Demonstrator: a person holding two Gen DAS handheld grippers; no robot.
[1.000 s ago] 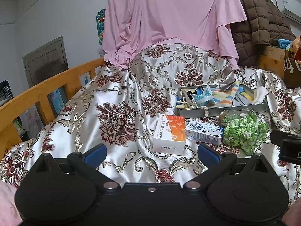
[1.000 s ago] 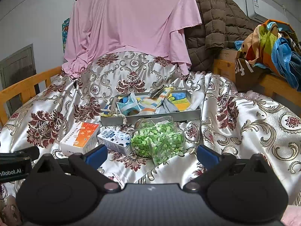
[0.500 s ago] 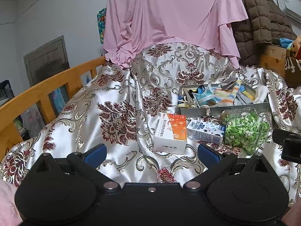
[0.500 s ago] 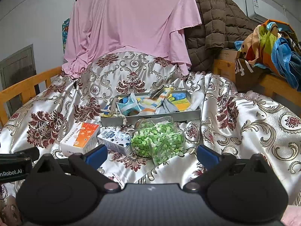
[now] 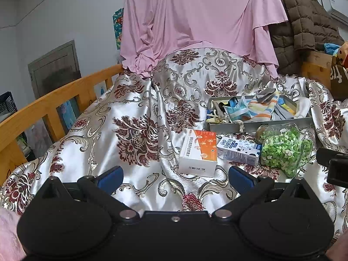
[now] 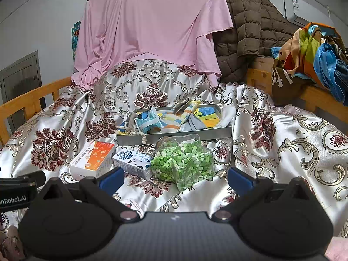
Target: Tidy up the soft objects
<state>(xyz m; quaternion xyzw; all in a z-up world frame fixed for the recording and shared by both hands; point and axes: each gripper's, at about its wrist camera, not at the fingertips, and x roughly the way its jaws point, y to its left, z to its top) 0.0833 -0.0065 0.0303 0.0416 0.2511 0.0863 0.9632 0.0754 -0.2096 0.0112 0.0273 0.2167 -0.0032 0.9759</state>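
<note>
Place: a lived-in home bedroom.
Bed: wooden bed rail [image 5: 54,100] around a satin floral bedspread [image 6: 282,134].
Clothing: pink garment [image 6: 152,28] and brown quilted jacket [image 6: 250,28] hang at the head; a colourful heap of clothes [image 6: 311,50] lies to the right.
Fixtures: air conditioner [image 6: 304,10] on the wall; grey door [image 5: 54,69].

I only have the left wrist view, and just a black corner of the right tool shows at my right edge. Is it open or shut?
Observer: Open. The right tool has its jaws wide apart with nothing held, and it faces the clear bag of green pieces.
Operator: Any soft things further right, mostly cut off for me?
Observer: Yes. A pile of colourful clothes lies on the wooden frame, right of the brown jacket.
</note>
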